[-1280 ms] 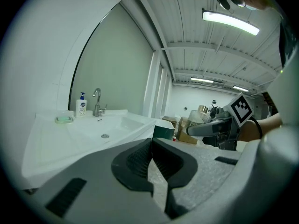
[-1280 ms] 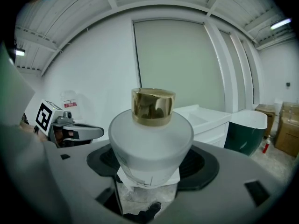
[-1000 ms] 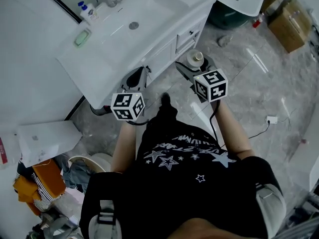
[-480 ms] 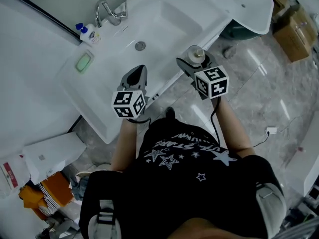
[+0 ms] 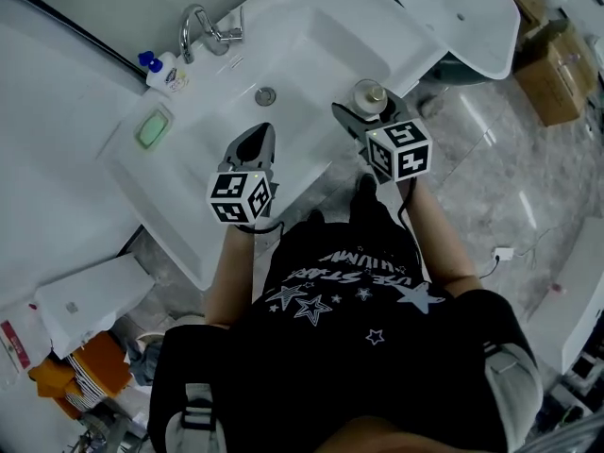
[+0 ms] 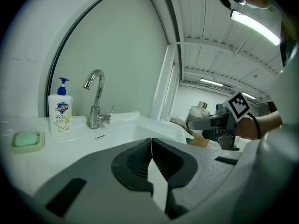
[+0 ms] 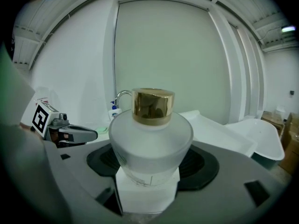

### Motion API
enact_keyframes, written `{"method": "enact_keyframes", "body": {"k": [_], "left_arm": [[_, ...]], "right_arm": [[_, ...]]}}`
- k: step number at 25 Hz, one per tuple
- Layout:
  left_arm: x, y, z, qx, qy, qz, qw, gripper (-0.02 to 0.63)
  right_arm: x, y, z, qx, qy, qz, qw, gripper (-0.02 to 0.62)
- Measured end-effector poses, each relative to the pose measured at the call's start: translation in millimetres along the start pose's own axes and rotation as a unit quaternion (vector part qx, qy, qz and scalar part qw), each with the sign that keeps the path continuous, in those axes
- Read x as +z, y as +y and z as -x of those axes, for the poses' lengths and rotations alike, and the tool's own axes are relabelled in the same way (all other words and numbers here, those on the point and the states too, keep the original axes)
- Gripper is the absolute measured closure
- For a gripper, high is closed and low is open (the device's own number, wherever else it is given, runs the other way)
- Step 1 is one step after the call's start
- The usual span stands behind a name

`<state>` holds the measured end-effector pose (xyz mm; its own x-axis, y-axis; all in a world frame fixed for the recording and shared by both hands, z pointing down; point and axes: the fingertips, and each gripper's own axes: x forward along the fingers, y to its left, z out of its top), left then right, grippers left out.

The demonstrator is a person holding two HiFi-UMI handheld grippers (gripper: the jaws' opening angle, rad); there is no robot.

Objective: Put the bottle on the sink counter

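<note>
A chrome faucet (image 5: pixel 200 28) stands upright, with a blue-capped white pump dispenser (image 5: pixel 162 69) just beside it and a green soap dish (image 5: pixel 152 128) near that. A separate white oval basin (image 5: pixel 462 12) sits off to the side, near cardboard boxes (image 5: pixel 557 74) on the grey marbled floor (image 5: pixel 491 187).

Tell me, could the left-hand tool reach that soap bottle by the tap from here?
Probably yes. The left gripper hangs empty over the sink, and nothing stands between it and the soap bottle. Its fingers are shut, so they would need opening first.
</note>
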<state>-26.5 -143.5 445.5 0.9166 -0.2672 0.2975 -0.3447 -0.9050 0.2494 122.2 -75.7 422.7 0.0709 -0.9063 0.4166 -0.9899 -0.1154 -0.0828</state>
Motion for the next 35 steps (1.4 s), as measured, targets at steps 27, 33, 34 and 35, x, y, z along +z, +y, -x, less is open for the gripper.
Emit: {"method": "enact_keyframes", "body": {"k": [27,33,34,35], "left_arm": [[61,62,-123,0.221,-0.03,0.036,0.9741,0.597],[68,83,-143,0.265,-0.033,0.049,0.9625,0.597],[69,87,-146,0.272,-0.033,0.05,0.9605,0.597],[69,90,-148,0.279,-0.033,0.051,0.9584,0.597]], "right_arm": [[74,-84,-206,0.216,0.025,0.115,0.969,0.265],[79,-92,-245,0.245,0.032,0.137,0.959,0.265],[80,-93,-252,0.25,0.033,0.143,0.957,0.265],[80,-93,-258,0.254,0.033,0.148,0.955,0.265]]}}
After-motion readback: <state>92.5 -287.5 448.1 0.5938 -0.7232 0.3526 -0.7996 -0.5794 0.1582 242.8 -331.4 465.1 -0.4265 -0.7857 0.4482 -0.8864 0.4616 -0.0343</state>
